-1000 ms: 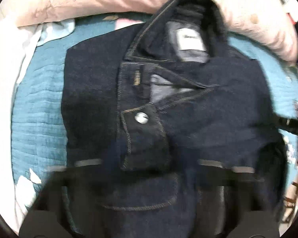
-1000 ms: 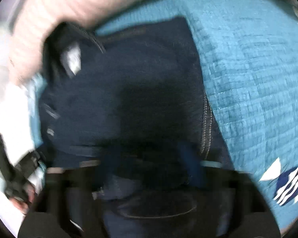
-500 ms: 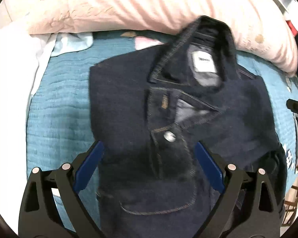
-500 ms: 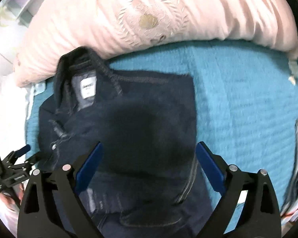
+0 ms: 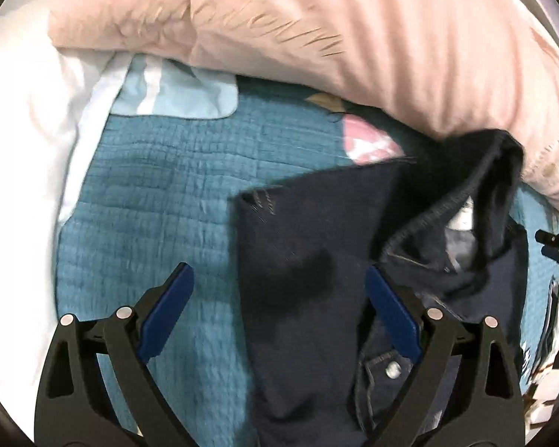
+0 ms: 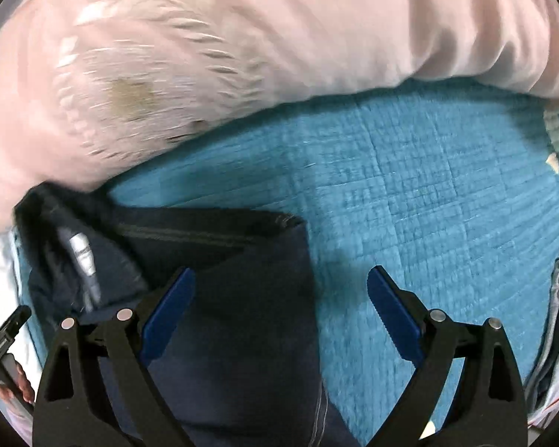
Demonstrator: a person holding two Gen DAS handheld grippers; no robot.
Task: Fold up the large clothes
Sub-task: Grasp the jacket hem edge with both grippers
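Item: dark denim jacket (image 5: 316, 268), lying flat on the teal quilted bedspread (image 5: 160, 201), sides already folded inward to a narrow panel. Long axis runs near to far; collar (image 5: 477, 190) at the far end, raised against the pink pillow (image 5: 354, 37), white neck label (image 6: 82, 257) showing inside. Metal snap button (image 5: 391, 371) visible near the front edge.

Left gripper (image 5: 279, 320): jaws spread wide, clamped on nothing. It straddles the jacket's left folded edge, one blue pad over bare quilt, the other over denim.

Right gripper (image 6: 281, 320): jaws spread wide, empty. It straddles the jacket's right folded edge, left pad over denim, right pad over quilt.

Governing relation: the jacket lies between the two grippers, each standing over its own side edge, neither clearly nearer. Judged next: a lengthwise fold, collar end to hem end or the reverse, calling for one grip per side.

Surroundings: white bedding (image 5: 26, 149) at far left; pale blue fabric (image 5: 182, 93) under the pillow's edge; a pink patch (image 5: 369, 141) on the quilt.
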